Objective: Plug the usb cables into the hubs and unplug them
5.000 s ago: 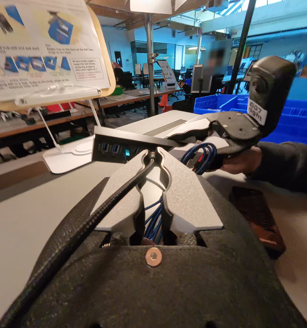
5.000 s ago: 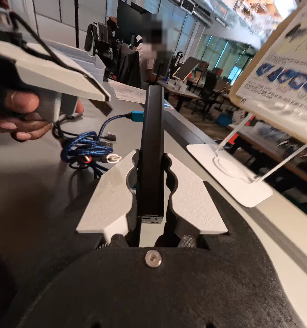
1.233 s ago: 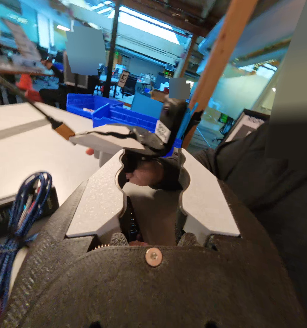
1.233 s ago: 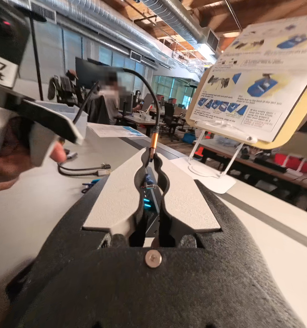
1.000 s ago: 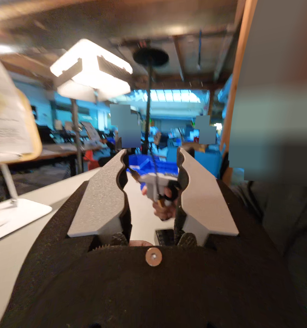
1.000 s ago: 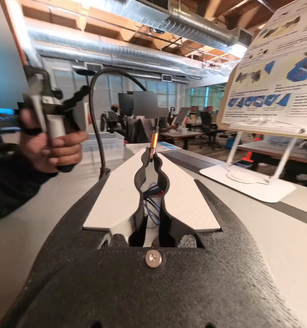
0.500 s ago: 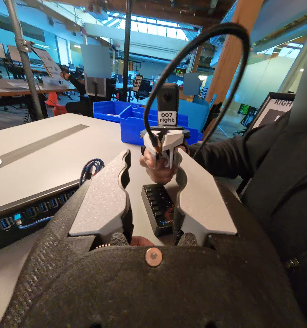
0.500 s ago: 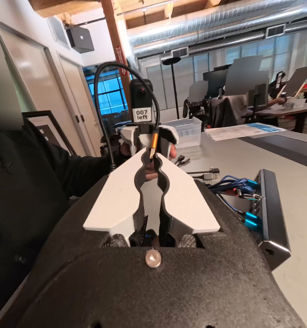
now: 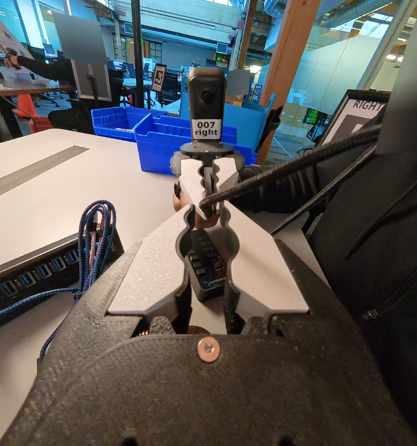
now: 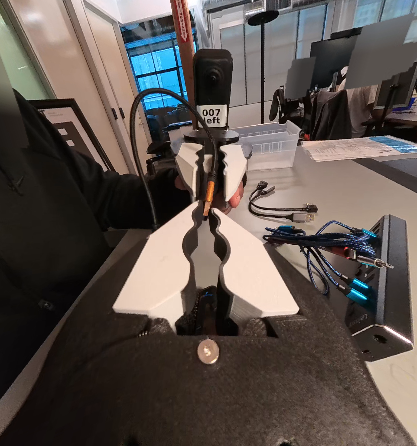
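So the right gripper [image 10: 206,212] has its white tips pinched on the metal plug of a black braided usb cable with an orange collar [image 10: 209,191], held above the small black hub [image 9: 206,263] on the grey table [image 9: 58,193]. Left gripper [image 9: 206,212] hangs spread apart with nothing in it, over that same hub

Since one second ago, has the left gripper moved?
Yes. The left gripper has tipped downward: its view showed ceiling and lamp, now the small hub on the table.
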